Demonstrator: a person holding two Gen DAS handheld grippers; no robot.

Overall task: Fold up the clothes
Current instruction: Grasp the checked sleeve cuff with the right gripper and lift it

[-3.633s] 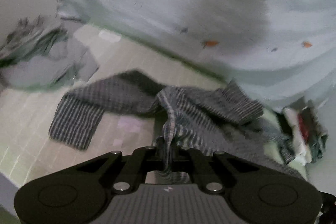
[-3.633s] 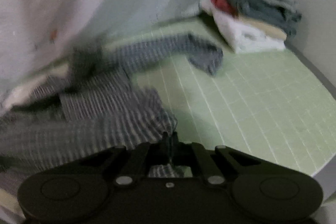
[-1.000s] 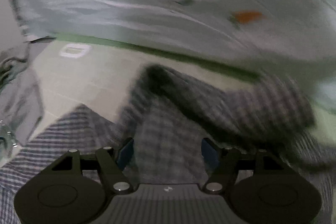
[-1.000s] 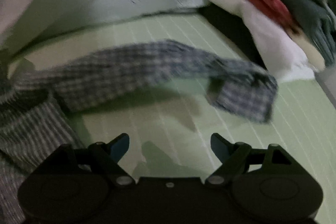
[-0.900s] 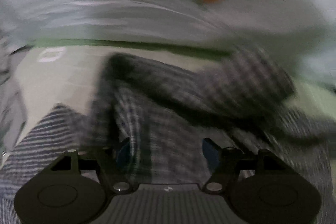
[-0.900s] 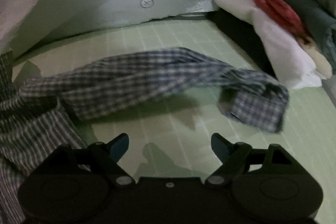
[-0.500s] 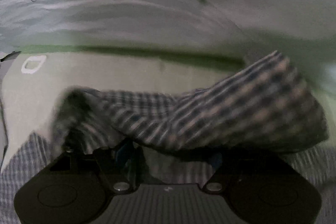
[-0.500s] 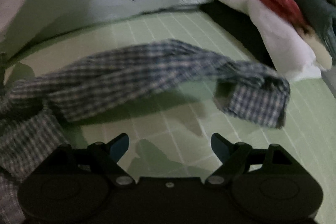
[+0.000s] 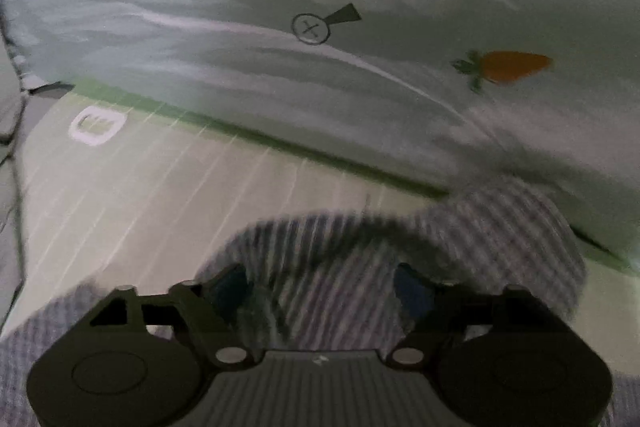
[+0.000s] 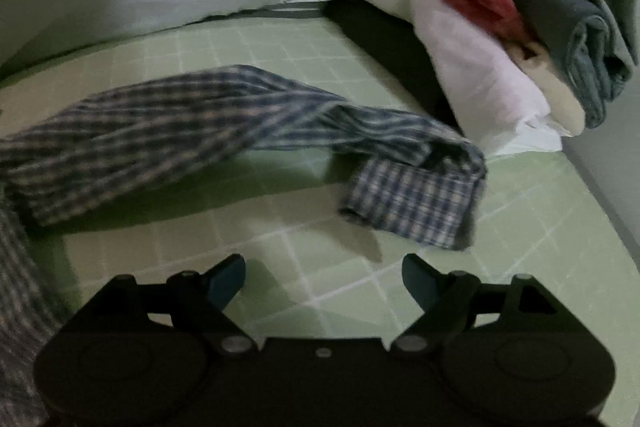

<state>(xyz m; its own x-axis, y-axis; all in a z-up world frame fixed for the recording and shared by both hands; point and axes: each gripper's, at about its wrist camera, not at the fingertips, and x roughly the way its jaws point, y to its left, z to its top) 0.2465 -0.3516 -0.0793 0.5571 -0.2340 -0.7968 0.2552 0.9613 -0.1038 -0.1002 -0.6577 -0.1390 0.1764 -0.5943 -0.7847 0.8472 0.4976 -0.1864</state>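
**Both grippers spread over a checked shirt on the green grid mat**

A pale sheet [image 9: 280, 75] printed with a carrot [image 9: 508, 66] and a small circled cross hung behind the green grid mat [image 10: 256, 51], closing off the far side in both views. At the right wrist's far right, a stack of folded clothes [image 10: 500, 39] sat at the mat's edge: white at the bottom, then something red and cream, then dark grey-blue layers on top. A white rounded marking [image 9: 97, 125] showed on the mat in the left wrist view, and some grey fabric lay at that view's left edge.

The blue-and-white checked shirt [image 9: 340, 291] lay crumpled directly under and ahead of the left gripper [image 9: 322, 287], whose 2 fingers stood apart with the cloth bunched between and beneath them; the blur left it unclear whether either finger touched it. The right gripper [image 10: 324, 277] was also spread wide, over bare mat, gripping nothing.

In the right wrist view, the shirt's sleeve [image 10: 224, 123] stretched across the mat ahead of the fingers, apart from them. Its long axis ran left to right, from the shirt's body at the left edge to the cuff [image 10: 412, 205] at the right. The cuff was folded back under the sleeve end, near the folded stack but not touching it.
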